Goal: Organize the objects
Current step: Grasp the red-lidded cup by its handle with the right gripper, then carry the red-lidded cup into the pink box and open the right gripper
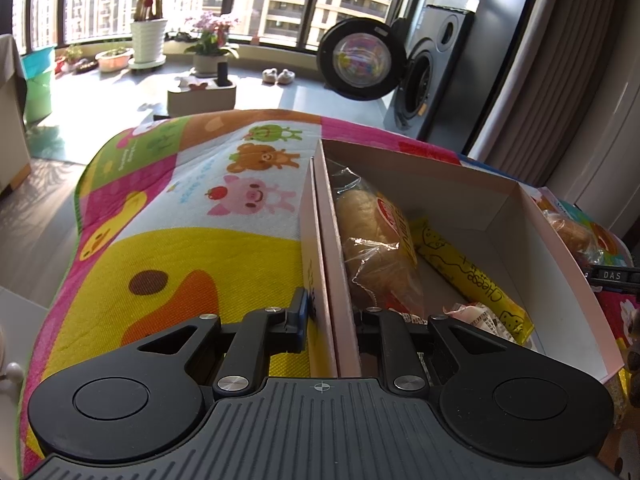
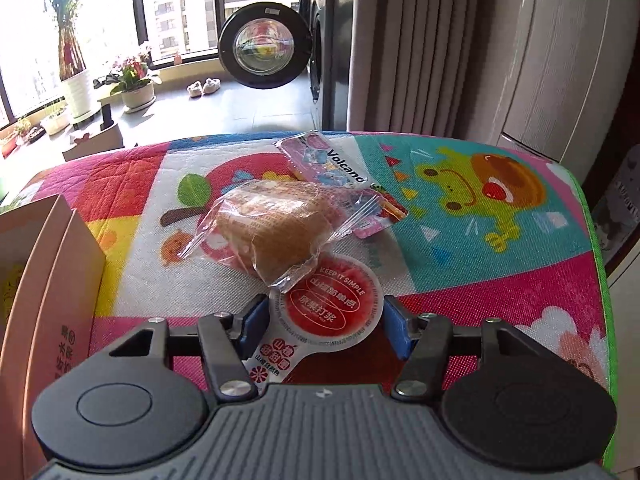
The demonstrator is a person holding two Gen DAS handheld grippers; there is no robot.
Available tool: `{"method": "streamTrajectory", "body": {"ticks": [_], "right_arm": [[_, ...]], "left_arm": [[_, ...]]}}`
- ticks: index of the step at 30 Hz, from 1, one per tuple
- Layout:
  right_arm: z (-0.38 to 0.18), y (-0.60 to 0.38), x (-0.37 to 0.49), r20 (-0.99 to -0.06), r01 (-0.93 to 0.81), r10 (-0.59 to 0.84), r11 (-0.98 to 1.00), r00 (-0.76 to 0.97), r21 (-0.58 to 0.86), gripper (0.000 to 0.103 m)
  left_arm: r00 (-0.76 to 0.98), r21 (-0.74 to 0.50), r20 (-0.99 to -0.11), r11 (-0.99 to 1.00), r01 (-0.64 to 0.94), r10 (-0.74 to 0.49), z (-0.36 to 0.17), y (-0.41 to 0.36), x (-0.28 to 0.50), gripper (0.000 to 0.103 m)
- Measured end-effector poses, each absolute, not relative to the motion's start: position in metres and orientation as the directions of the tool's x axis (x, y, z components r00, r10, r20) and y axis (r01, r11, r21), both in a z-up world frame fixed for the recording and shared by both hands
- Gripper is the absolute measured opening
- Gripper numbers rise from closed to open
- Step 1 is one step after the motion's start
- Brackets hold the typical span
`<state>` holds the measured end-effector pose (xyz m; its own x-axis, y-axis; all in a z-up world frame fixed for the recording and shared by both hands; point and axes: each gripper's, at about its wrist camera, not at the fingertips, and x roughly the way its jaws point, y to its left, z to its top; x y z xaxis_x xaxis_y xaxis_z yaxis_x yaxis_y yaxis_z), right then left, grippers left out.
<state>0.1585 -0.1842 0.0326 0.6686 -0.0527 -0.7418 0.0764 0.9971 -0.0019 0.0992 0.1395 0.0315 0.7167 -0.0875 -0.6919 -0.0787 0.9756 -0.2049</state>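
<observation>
An open cardboard box [image 1: 560, 248] lies on a colourful cartoon mat [image 1: 180, 248]. Inside it are a bagged bread roll [image 1: 376, 248], a yellow cheese stick [image 1: 472, 276] and a small wrapped snack [image 1: 476, 316]. My left gripper [image 1: 331, 316] is shut on the box's left wall, one finger outside and one inside. My right gripper [image 2: 326, 320] is shut on a red jelly cup [image 2: 332, 304], its blue pads against the lid's rim. Just beyond the cup lie a bagged bread [image 2: 280, 232] and a pink Volcano pack [image 2: 324, 160]. The box corner [image 2: 52, 260] shows at left.
The mat-covered table ends at a green-trimmed edge [image 2: 596, 240] on the right and drops off at the far side. Beyond it stand a washing machine with its round door open [image 2: 264, 44], a curtain [image 2: 420, 40] and potted plants [image 1: 150, 36] by the window.
</observation>
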Motion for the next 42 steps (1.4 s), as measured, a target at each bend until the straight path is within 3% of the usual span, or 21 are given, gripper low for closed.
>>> {"method": "streamTrajectory", "body": {"ticks": [9,19,30,42], "right_arm": [[0.080,-0.181,0.062,-0.703,0.001,-0.034,0.999,0.710,-0.047,0.061],[0.106,-0.112,-0.031,-0.726,-0.257,0.126,0.964,0.676,-0.071,0.061],[0.132,-0.021,-0.026,-0.682,-0.447,0.252,0.886,0.686,-0.123,0.061],[0.124,0.014,0.019,-0.672,-0.486,0.257,0.856,0.694,-0.175,0.061]], "left_arm": [[0.718,-0.187,-0.691,0.980,-0.067,-0.083,0.030,0.139,0.099,0.019],[0.723,-0.198,-0.685,0.978,-0.065,-0.091,0.029,0.140,0.098,0.019],[0.722,-0.221,-0.682,0.974,-0.052,-0.116,0.028,0.144,0.097,0.020],[0.729,-0.237,-0.671,0.971,-0.041,-0.133,0.027,0.147,0.095,0.021]]}}
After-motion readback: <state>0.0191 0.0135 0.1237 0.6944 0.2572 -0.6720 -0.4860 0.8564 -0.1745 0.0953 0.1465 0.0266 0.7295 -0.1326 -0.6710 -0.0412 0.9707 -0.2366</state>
